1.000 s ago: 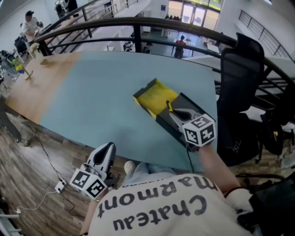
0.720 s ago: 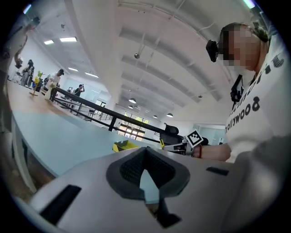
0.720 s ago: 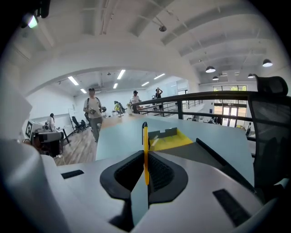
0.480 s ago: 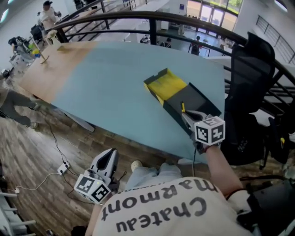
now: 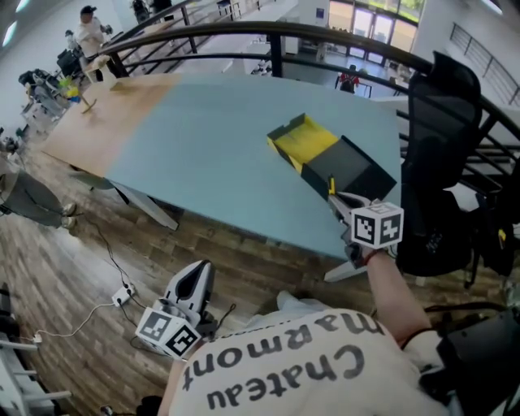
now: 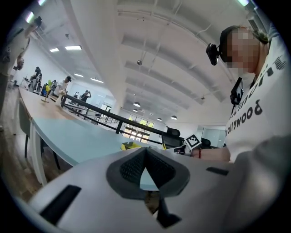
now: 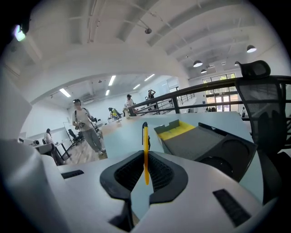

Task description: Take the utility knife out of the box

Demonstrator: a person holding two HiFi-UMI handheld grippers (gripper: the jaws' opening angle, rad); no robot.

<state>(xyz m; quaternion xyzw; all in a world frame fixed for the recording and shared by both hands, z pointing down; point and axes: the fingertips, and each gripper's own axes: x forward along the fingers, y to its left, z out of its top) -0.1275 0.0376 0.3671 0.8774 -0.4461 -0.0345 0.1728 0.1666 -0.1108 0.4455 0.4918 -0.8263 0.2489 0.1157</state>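
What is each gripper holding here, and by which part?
Right gripper pinches the yellow utility knife edge-on by its near end; left gripper holds nothing.

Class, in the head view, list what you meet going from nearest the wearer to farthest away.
left gripper → right gripper, shut on the utility knife → box → black railing

Bright, even indoor light, with strong fisheye bending in every view.
Ceiling lamps (image 7: 198,63) and far windows (image 5: 357,18) light the hall, leaving only soft, faint shadows on the table (image 5: 219,154). Both gripper views fade to black at the corners, and the body of the left gripper (image 6: 145,152), close to the lens, looks slightly soft.
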